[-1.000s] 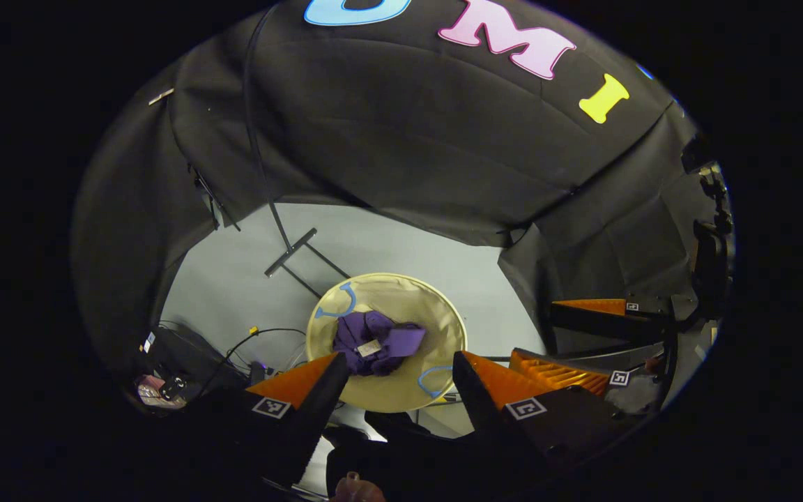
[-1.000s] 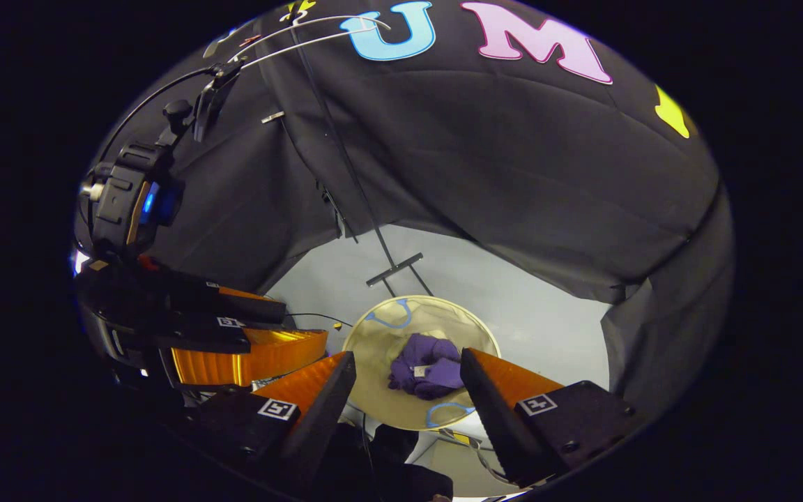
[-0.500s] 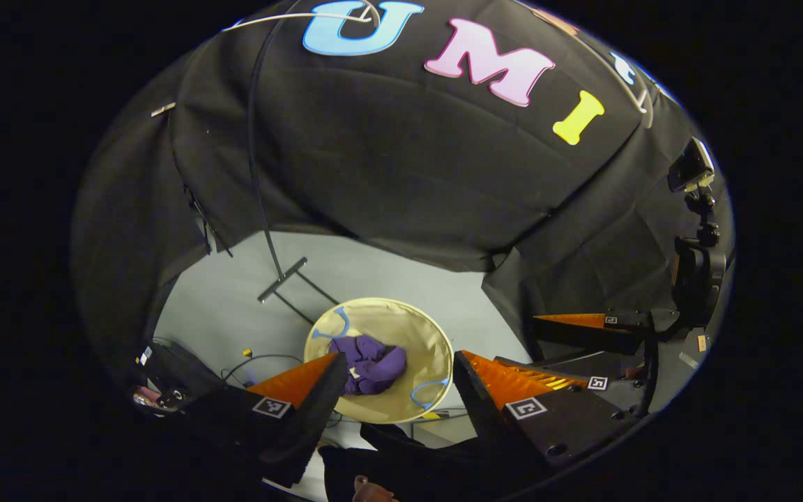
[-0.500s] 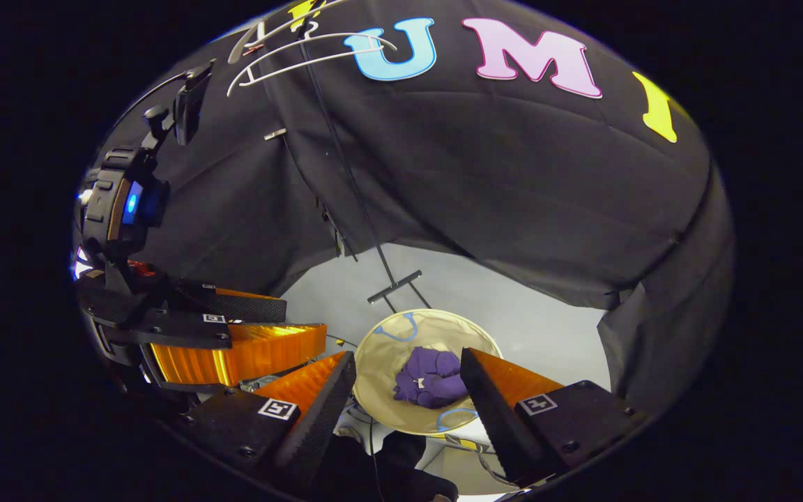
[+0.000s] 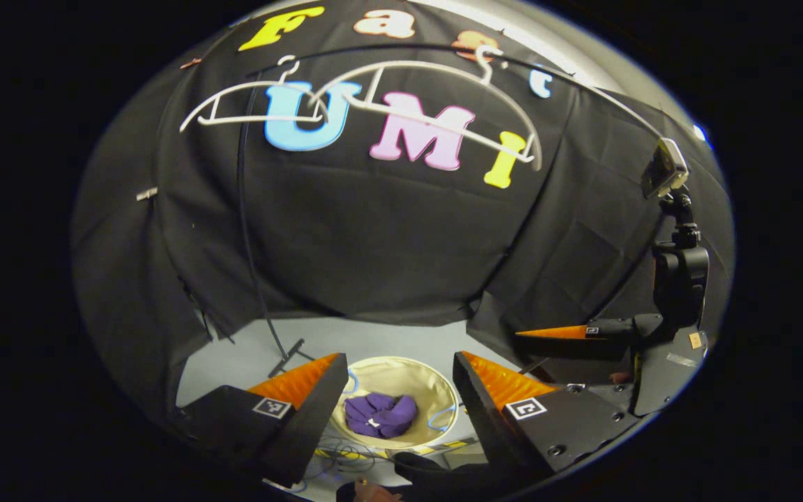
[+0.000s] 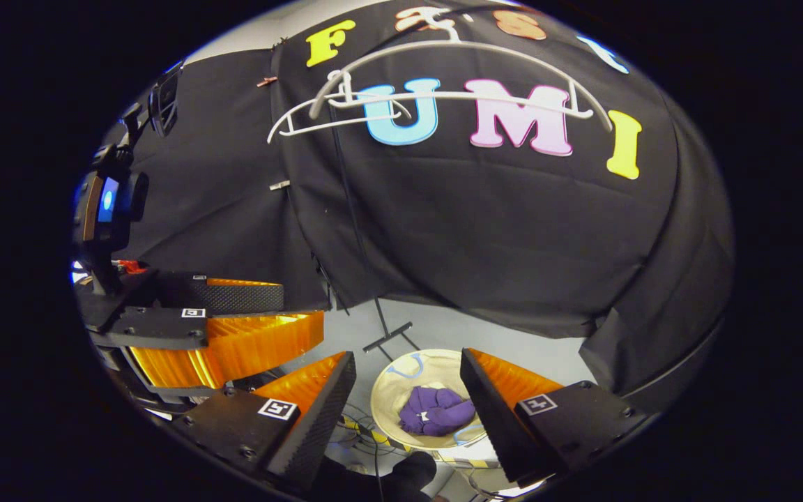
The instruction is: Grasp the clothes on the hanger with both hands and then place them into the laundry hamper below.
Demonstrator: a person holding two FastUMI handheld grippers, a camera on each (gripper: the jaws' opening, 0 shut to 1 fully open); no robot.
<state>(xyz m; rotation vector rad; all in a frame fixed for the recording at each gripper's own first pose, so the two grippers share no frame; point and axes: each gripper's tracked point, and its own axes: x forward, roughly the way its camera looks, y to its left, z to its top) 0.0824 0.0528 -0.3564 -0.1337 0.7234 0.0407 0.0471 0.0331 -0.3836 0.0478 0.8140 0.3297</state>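
A purple garment (image 5: 380, 414) (image 6: 438, 411) lies crumpled inside the round beige laundry hamper (image 5: 401, 372) (image 6: 384, 399) on the grey floor. Two bare white hangers (image 5: 415, 104) (image 6: 443, 94) hang on a rail high up against the black wall. My left gripper (image 5: 399, 373) is open, well above the hamper, with nothing between its orange fingers (image 5: 304, 380). My right gripper (image 6: 407, 373) is open too and empty. In the left gripper view the right gripper (image 5: 583, 335) shows at the right; in the right gripper view the left gripper (image 6: 227, 328) shows at the left.
A black stand's pole and foot (image 5: 288, 357) (image 6: 387, 336) rise just behind the hamper. Cables (image 5: 346, 457) lie on the floor in front of it. A camera mount (image 5: 673, 230) rides on the right gripper. Black cloth walls close in the floor.
Both grippers have risen and tilted up, away from the hamper, staying open. The hamper with the purple garment has shrunk toward the bottom of both views, and the bare hangers have come into view.
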